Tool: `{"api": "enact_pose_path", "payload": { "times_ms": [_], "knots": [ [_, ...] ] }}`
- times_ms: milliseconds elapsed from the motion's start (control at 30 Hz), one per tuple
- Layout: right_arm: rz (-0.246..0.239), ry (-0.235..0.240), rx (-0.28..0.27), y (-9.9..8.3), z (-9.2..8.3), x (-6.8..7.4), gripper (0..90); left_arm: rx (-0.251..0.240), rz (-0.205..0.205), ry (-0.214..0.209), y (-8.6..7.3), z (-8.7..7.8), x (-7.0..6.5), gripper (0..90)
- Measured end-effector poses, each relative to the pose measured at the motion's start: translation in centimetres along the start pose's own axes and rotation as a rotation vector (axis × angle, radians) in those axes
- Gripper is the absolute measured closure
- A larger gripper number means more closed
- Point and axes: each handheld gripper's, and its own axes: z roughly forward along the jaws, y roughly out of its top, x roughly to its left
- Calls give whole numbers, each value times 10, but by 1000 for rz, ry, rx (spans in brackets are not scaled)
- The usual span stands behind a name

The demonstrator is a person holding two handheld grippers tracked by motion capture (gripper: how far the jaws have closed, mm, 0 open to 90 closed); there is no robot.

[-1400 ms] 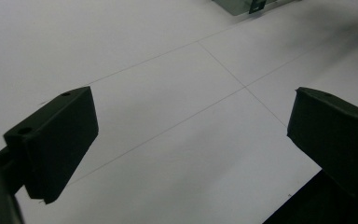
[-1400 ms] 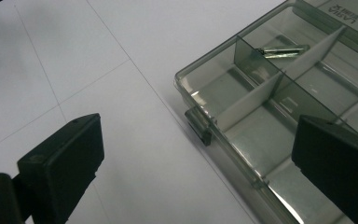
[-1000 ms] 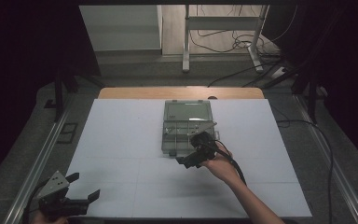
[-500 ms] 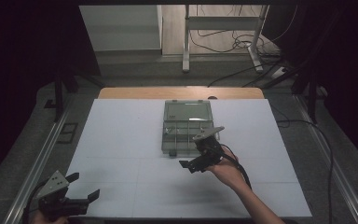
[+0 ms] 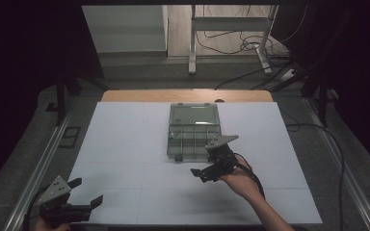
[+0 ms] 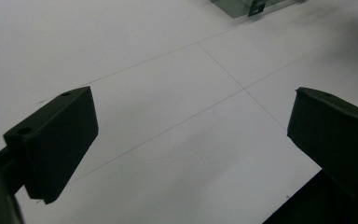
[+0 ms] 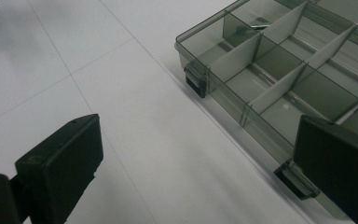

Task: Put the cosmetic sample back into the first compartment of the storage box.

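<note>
A grey see-through compartment box [image 5: 192, 139] lies at the middle of the white table, its lid [image 5: 193, 114] folded open at the far side. My right gripper [image 5: 206, 162], held in a hand, hovers just off the box's near right edge and is open with nothing between its fingers. In the right gripper view the box [image 7: 279, 70] shows its dividers and two front latches [image 7: 196, 85], and the right gripper [image 7: 196, 163] spans bare table beside them. My left gripper [image 5: 86, 191] stands open at the table's near left corner. In its own view the left gripper [image 6: 193, 135] holds nothing.
The white mat [image 5: 125, 144] has thin grid lines and covers the table. A metal rail [image 5: 38, 163] runs along the left side and another [image 5: 347, 163] along the right. Cables [image 5: 250, 45] and a table leg lie on the floor beyond.
My right gripper has drawn back a little from over the box's front edge toward the near side. The left gripper has stayed put.
</note>
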Motion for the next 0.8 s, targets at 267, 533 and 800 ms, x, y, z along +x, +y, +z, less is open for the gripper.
{"api": "enact_pose_path", "payload": {
  "times_ms": [267,533,800],
  "knots": [
    [13,-9,-9,-10,-8,-1,16,1,-1,0,0,0,0,22],
    [24,-29,-17,-19,-17,-2,16,2,-1,2,0,0,0,22],
    [21,-45,-21,-29,-29,-1,15,3,0,3,0,1,0,22]
  ]
}}
